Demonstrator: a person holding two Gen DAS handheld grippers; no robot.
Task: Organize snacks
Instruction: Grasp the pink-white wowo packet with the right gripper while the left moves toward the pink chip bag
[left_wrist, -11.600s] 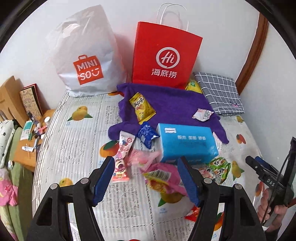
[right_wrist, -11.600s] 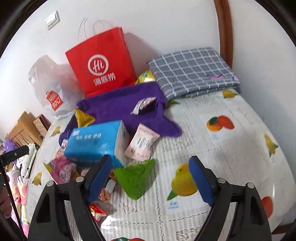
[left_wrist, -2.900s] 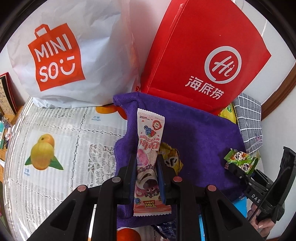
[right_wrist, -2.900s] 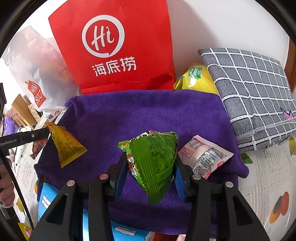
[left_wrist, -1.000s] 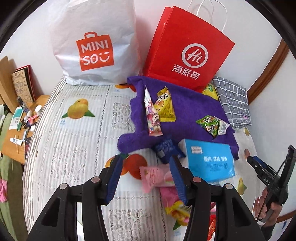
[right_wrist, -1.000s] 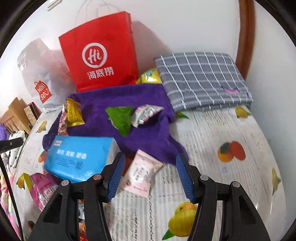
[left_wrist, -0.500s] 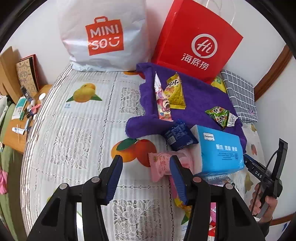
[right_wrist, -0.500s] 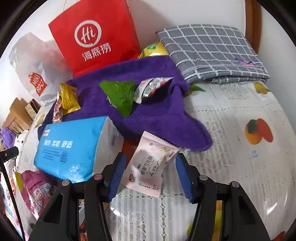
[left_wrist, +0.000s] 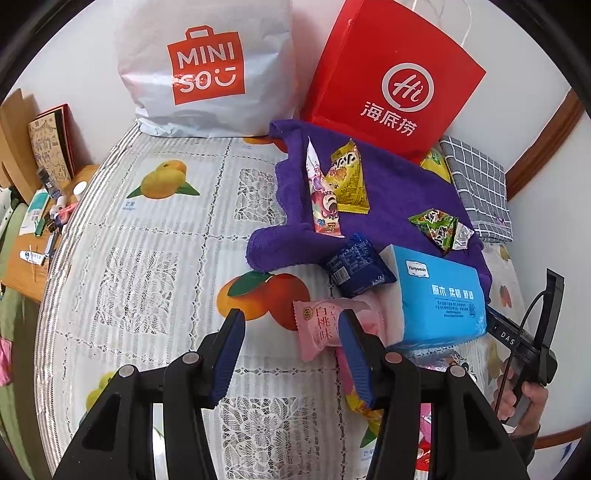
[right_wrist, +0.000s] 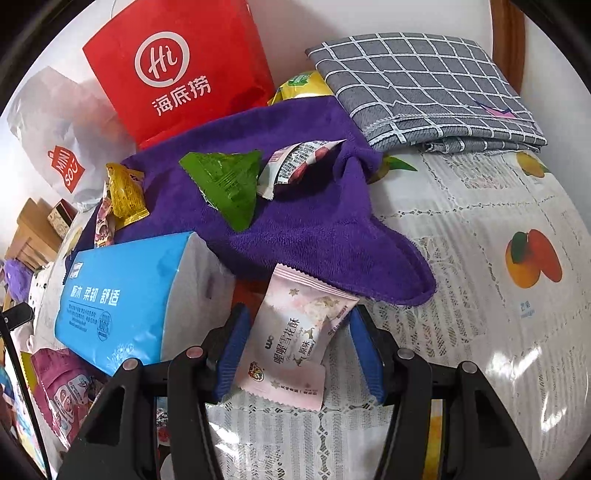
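**Both grippers low over loose snacks beside the purple towel**

The right gripper (right_wrist: 295, 350) straddles a pale pink snowflake-pastry packet (right_wrist: 295, 339) just below the purple towel (right_wrist: 295, 221), its fingers apart and not pressing it. The left gripper (left_wrist: 291, 350) stands partly open over the fruit-print bedcover (left_wrist: 155, 229), its right finger overlapping a pink peach-flavour packet (left_wrist: 321, 325) near the towel's lower edge, beside the blue tissue pack (left_wrist: 439, 295). Four snacks already lie on the towel.

The left tool (left_wrist: 290, 334) hangs open over the bed (left_wrist: 155, 258); its right pad overlaps a pink snack (left_wrist: 325, 325); four snacks lie on the purple towel (left_wrist: 399, 195); a blue tissue pack (left_wrist: 439, 295) sits alongside.
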